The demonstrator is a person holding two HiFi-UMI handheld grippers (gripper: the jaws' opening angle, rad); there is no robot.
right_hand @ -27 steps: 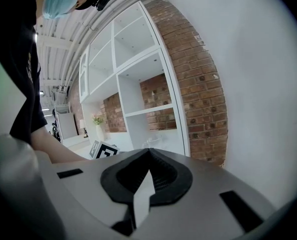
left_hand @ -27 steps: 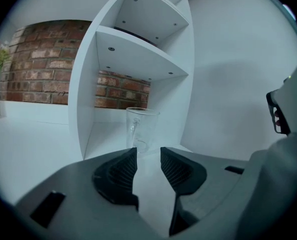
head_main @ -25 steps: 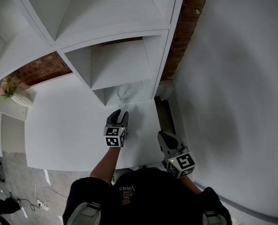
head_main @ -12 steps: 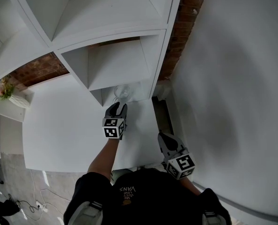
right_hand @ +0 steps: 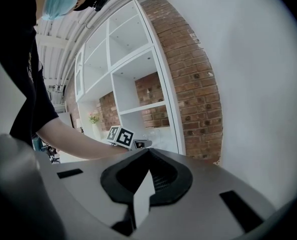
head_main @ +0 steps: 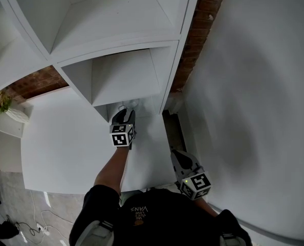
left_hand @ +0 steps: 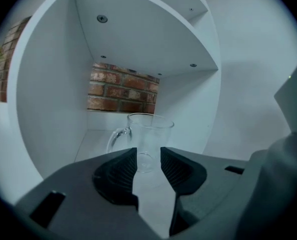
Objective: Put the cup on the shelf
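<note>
My empty left gripper (left_hand: 148, 155), jaws apart, faces the upright cup (left_hand: 149, 131) straight ahead on the shelf (left_hand: 51, 109); my right gripper (right_hand: 148, 153), closed, sits farther off.

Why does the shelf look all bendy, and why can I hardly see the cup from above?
Left gripper view: the wide lens bows the straight boards of the shelf into curves and darkens the picture's corners; the cup shows clearly here. Head view: the cup is clear glass against white boards, partly behind the left gripper, so it nearly vanishes.
</note>
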